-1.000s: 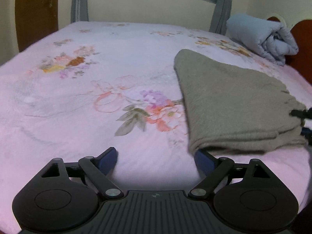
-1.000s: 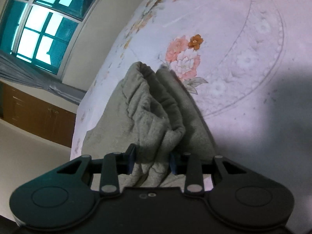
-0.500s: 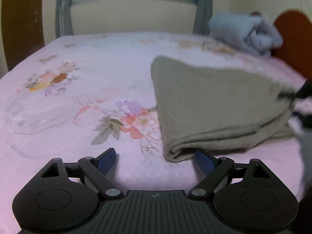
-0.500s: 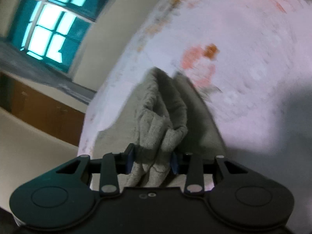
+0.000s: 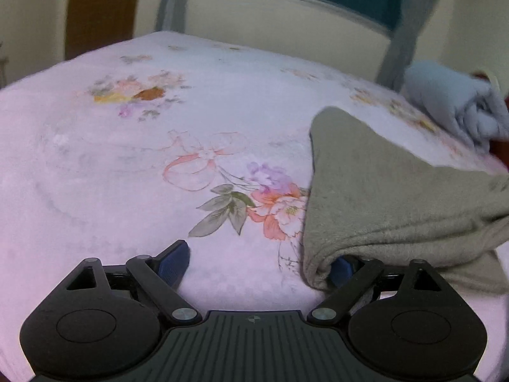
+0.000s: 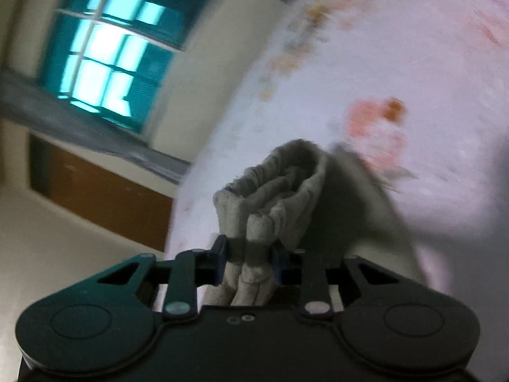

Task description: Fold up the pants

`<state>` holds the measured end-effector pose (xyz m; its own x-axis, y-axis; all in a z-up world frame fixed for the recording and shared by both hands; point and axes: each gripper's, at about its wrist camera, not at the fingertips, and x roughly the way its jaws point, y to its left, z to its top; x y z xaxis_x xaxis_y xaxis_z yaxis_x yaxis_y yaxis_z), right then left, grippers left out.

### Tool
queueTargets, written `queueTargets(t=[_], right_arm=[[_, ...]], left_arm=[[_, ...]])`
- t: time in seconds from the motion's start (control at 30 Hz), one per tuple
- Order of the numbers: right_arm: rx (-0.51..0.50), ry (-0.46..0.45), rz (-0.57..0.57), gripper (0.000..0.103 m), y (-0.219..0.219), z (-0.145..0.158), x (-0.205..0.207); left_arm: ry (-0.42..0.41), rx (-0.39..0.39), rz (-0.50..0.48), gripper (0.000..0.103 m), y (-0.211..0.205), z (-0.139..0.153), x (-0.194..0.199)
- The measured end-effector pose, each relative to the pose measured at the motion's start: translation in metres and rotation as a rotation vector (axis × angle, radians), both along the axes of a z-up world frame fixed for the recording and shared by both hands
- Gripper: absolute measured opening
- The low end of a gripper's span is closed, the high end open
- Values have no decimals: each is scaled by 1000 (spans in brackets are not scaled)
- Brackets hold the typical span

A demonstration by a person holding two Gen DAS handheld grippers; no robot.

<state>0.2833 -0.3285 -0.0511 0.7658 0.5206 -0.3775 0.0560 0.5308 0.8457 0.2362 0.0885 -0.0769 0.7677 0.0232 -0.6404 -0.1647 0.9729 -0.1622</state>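
Grey-green pants [image 5: 397,197] lie folded on the right side of the pink flowered bed sheet [image 5: 127,165]. My left gripper [image 5: 259,259] is open and low over the sheet; its right finger [image 5: 342,269] is tucked under the near folded edge of the pants, while its left finger [image 5: 175,259] rests on bare sheet. In the right wrist view my right gripper [image 6: 248,256] is closing, and its pads press on the bunched waistband end of the pants [image 6: 286,178], which is raised off the bed.
A rolled blue-grey blanket [image 5: 455,105] lies at the far right near a dark red headboard. Beyond the bed are a window [image 6: 108,54] with grey curtains [image 5: 173,3] and a brown wooden door [image 5: 101,6].
The right gripper's jaws have squeezed in on the bunched fabric and lifted it. The left gripper's right finger has gone from beside the pants' folded edge to under it.
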Motion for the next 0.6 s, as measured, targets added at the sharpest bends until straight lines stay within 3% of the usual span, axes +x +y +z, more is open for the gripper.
queueTargets(t=[0.3, 0.4, 0.5, 0.57, 0.6], right_arm=[[-60, 102, 0, 20, -10, -36, -2], [-64, 118, -4, 23, -13, -44, -7], [-50, 103, -23, 29, -20, -37, -17], [-28, 83, -36, 38, -26, -32, -24], [-15, 74, -49, 49, -29, -30, -28]], left_arm=[[58, 52, -131, 95, 2, 5, 1], [78, 106, -159, 95, -2, 7, -2], [97, 170, -169, 95, 2, 10, -15], [91, 159, -150, 95, 13, 13, -27], [80, 142, -141, 95, 19, 13, -33]])
